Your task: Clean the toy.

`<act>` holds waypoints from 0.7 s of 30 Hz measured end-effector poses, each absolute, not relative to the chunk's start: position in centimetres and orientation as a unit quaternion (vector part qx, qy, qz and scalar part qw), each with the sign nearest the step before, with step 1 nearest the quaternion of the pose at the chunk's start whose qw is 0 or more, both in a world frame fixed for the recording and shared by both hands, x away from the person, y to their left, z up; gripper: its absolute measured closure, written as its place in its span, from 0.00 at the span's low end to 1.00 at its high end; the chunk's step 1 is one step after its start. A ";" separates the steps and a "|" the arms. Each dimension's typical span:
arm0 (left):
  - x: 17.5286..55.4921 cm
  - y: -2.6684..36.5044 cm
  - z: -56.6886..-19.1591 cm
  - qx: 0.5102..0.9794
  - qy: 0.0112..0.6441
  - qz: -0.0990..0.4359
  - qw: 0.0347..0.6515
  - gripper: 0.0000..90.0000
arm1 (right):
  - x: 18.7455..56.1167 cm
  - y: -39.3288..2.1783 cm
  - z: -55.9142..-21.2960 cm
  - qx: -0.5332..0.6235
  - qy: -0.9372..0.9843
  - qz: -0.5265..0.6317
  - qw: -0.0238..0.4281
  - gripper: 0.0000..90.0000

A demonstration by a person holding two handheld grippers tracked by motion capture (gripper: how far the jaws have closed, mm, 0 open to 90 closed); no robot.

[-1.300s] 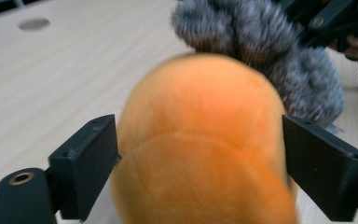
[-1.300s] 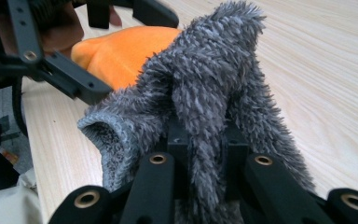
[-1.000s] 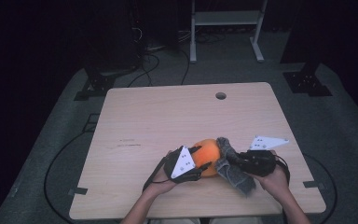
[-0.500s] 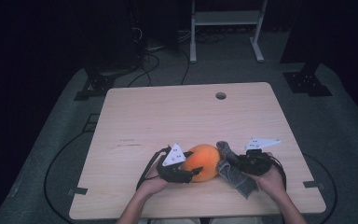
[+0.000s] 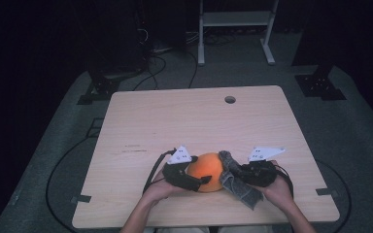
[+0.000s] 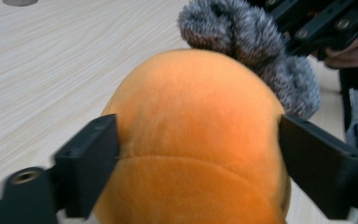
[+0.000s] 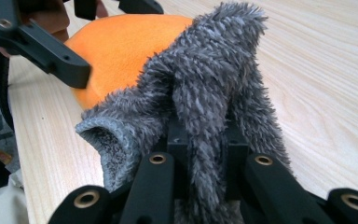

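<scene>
Near the front edge of the table [image 5: 126,121], a little right of its middle, sits a round orange plush ball [image 5: 206,171] with a grey fuzzy cloth [image 5: 238,187] lying against its right side and trailing toward the front edge. The left gripper [image 5: 201,181] has just been opening; its jaws now stand wide on either side of the ball, close against the plush in the left gripper view, though I cannot tell whether they press it. The right gripper [image 7: 200,140] is clamped tight on a fold of the cloth. The work in hand looks like pulling the cloth and ball apart or wrapping one with the other, so the left jaws should steady the ball while the right draws the cloth slowly, low over the wood. Both hands rest at the front edge, grippers level and pointing inward toward each other, the left hand [image 5: 158,189] nearest the ball
</scene>
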State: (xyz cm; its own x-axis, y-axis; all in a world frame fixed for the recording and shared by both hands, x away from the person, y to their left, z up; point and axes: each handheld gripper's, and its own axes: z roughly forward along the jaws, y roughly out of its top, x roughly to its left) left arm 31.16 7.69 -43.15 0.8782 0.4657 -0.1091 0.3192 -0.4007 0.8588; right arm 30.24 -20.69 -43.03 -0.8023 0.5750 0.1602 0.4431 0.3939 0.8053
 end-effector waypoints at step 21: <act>31.8 7.8 -43.3 0.822 0.243 0.064 0.510 0.18 | 29.4 -20.0 -41.7 0.287 0.826 0.479 0.080 0.87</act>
